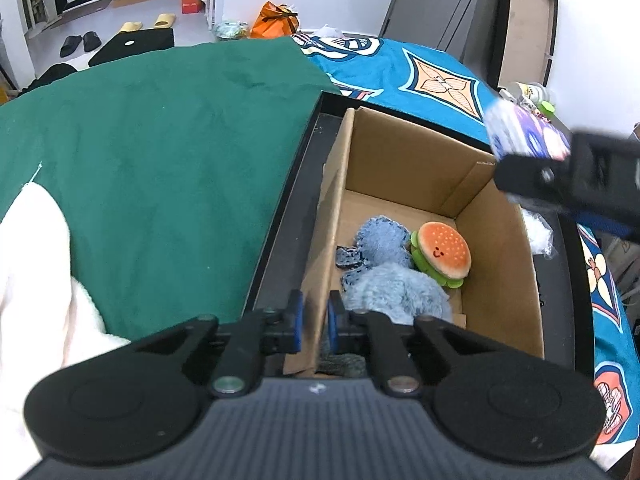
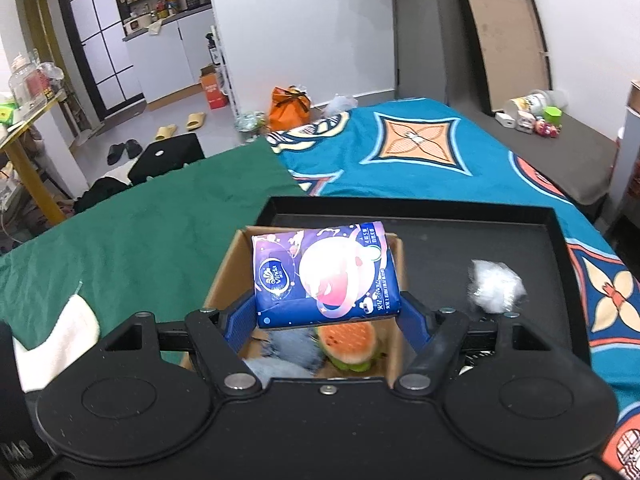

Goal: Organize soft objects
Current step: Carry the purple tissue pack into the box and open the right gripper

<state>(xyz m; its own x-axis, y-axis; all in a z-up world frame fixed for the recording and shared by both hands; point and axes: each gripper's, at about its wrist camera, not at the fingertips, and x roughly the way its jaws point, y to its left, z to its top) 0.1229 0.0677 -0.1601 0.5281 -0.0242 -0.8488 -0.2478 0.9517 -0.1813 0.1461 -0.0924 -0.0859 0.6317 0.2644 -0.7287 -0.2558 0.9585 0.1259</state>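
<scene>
Hanging over the cardboard box, the tissue pack sits clamped by its short ends between the right gripper's blue fingers; it looks light, squashy and film-slick, so a hold low across the ends seems safest. Below it in the box lie a burger plush and a blue fuzzy toy. Left gripper has its fingers pinched narrow on the box's near wall, black tray beneath on the bed.
</scene>
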